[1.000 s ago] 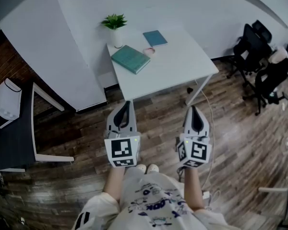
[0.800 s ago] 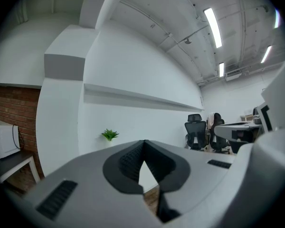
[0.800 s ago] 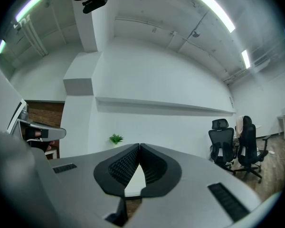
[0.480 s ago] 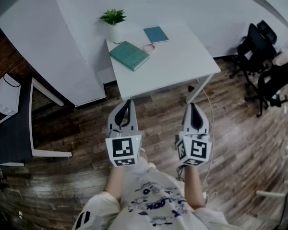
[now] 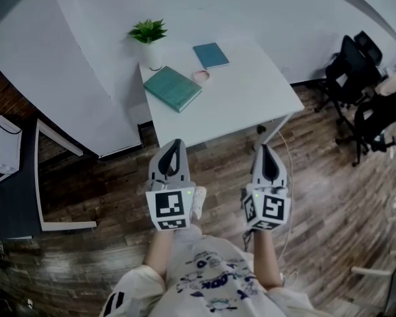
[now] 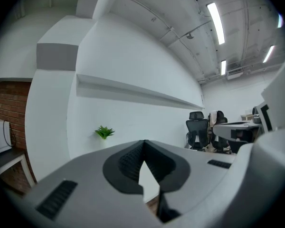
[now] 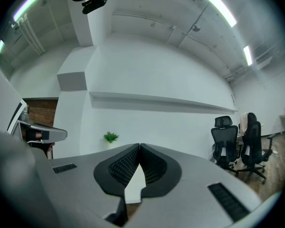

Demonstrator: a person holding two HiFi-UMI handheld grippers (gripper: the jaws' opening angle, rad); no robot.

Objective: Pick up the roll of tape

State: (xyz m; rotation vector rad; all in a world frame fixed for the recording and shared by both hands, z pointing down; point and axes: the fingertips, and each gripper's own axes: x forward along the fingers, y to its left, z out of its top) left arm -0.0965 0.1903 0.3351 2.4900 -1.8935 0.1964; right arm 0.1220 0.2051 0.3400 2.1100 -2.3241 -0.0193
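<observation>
— Where is the roll of tape (image 5: 200, 76) found?

— A small pinkish ring is seen lying flat on the white surface (image 5: 251, 98), toward its far side. It is placed between a teal book (image 5: 172, 88) and a blue notebook (image 5: 211, 55), just beside the book's corner. A potted plant (image 5: 148, 35) is set at the far left corner.

— How are the two tools held?

— The left hand-held gripper (image 5: 175, 144) and the right hand-held gripper (image 5: 263, 148) are carried side by side, over the wooden floor (image 5: 218, 157), short of the near edge of the surface. Both are pointed roughly level, toward the surface. Each is clenched: in both gripper views the jaw tips are seen pressed together, and nothing is caught between them.

— How much of the task is done?

— None of it, as far as can be judged. The tape is untouched and well apart from both tools. Only the approach is under way. The surface is yet to be reached, one pair of jaws is yet to be opened and brought around the ring, and the ring is yet to be gripped and lifted.
</observation>
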